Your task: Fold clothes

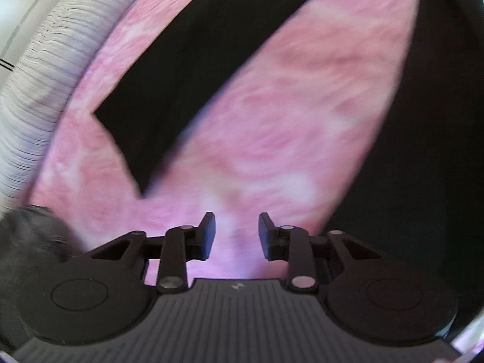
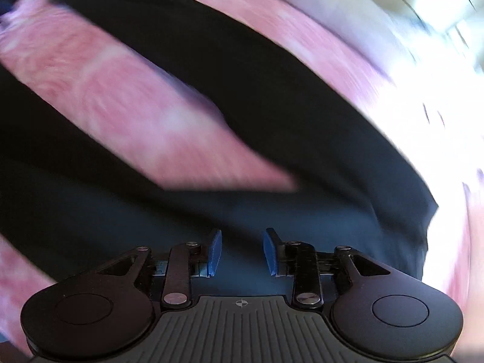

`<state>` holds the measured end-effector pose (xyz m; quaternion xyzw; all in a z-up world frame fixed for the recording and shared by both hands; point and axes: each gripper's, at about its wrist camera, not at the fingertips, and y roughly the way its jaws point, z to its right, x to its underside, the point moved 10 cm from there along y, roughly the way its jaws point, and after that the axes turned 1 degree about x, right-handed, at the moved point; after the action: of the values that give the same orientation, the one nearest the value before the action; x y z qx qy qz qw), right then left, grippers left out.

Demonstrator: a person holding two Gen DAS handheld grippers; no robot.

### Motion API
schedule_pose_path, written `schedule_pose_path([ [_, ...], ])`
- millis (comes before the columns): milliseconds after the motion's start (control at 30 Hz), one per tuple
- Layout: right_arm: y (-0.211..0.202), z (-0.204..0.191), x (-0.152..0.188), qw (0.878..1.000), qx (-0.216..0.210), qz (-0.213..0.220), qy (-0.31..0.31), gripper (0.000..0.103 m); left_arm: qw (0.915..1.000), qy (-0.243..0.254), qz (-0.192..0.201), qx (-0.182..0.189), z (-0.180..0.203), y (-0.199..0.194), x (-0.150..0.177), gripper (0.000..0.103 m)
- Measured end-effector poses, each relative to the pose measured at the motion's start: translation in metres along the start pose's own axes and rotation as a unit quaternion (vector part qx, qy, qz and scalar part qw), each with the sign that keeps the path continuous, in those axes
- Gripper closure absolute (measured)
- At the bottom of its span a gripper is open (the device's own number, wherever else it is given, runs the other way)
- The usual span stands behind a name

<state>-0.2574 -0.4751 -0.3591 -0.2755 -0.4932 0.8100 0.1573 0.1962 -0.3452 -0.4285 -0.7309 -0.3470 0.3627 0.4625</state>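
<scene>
Left gripper (image 1: 237, 233) part open, nothing held, over pink cover (image 1: 272, 121); black garment (image 1: 187, 69) at twelve o'clock. Right gripper (image 2: 242, 252) likewise, empty, above garment (image 2: 272, 106).

Heavy motion blur on both fisheye views, blown-out white glare toward two o'clock in right view, curved, darkened edges

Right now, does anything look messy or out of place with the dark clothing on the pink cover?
Nothing looks damaged or spilled. The dark garment lies spread unfolded over the pink cover, and both views are motion-blurred.
</scene>
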Motion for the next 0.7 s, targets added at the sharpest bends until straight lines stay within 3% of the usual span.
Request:
schedule_pose_path([
  [100,-0.012,0.016,0.033,0.999,-0.002,-0.025,0.034,0.068,0.9995,-0.004,0.014,0.027,0.029,-0.019,-0.008,0.073],
  [267,-0.024,-0.007,0.052,0.999,-0.047,-0.002,-0.022,0.067,0.9998,-0.004,0.000,0.022,0.062,-0.043,0.000,0.067],
  [533,-0.028,-0.065,0.010,0.977,-0.118,0.100,-0.145,0.067,0.9988,-0.021,-0.041,0.015,0.094,-0.052,0.043,0.065],
  [633,-0.022,-0.062,-0.012,0.973,-0.117,0.117,-0.159,0.067,0.9966,-0.063,-0.052,0.002,0.087,-0.046,0.065,0.064],
  [700,-0.014,-0.054,-0.023,0.975,-0.108,0.112,-0.157,0.067,0.9900,-0.129,-0.057,0.004,0.072,-0.040,0.078,0.064],
])
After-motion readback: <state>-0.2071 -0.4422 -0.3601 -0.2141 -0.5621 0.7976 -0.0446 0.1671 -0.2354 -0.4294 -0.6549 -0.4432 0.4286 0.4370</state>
